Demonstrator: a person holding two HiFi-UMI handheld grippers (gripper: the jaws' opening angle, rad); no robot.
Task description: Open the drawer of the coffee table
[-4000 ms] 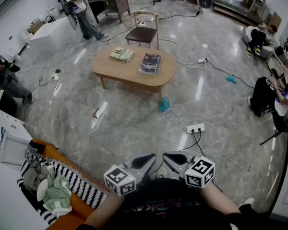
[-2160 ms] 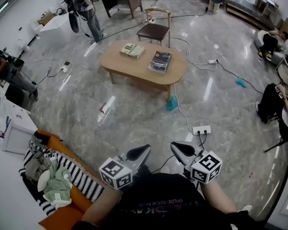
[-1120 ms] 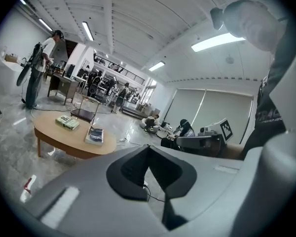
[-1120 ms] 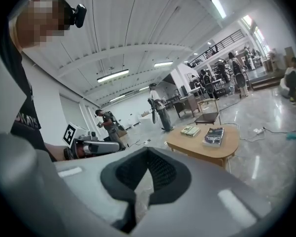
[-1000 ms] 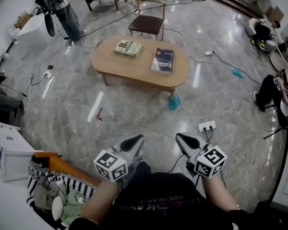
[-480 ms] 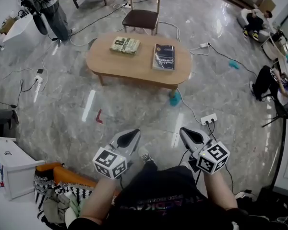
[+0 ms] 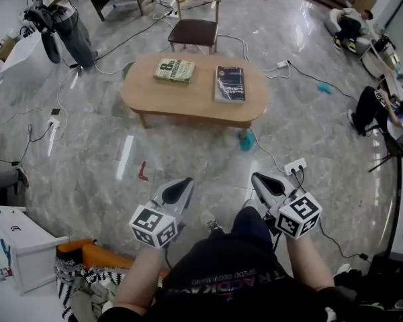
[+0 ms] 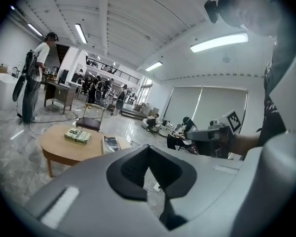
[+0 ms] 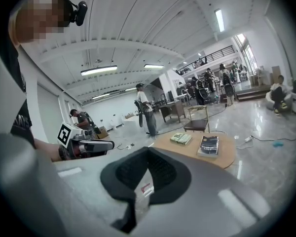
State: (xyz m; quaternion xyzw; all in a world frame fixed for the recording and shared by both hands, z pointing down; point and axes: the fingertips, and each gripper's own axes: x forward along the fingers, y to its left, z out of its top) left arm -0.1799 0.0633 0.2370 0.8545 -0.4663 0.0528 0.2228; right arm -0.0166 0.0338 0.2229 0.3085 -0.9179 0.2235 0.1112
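A grey polished marble floor [image 7: 188, 153] fills a wide, open room, with cables trailing over it and a white power strip [image 7: 295, 166] lying just ahead of the right tool. White strip lights run along the ceiling in both gripper views. One person [image 7: 54, 19] stands at the far left and other people sit at the right edge.

A white box [image 7: 20, 243] stands at the lower left, beside an orange seat [image 7: 87, 253] heaped with striped cloth.

The low wooden bench [image 7: 195, 99] stands out on the floor, well apart from both tools and straight ahead of them. It has a light, rounded oblong top on slim legs. A green book [image 7: 174, 70] and a dark book [image 7: 230, 84] lie flat on it, side by side and apart. A chair [image 7: 195, 29] stands just behind it, and a turquoise thing [image 7: 247, 141] lies by its near right leg. Its near edge shows as a plain wooden band; at this size a drawer front cannot be made out.

The left tool [image 7: 181, 183] and the right tool [image 7: 258, 178] are held low in front of the person, each with its jaws pressed together and nothing between them.
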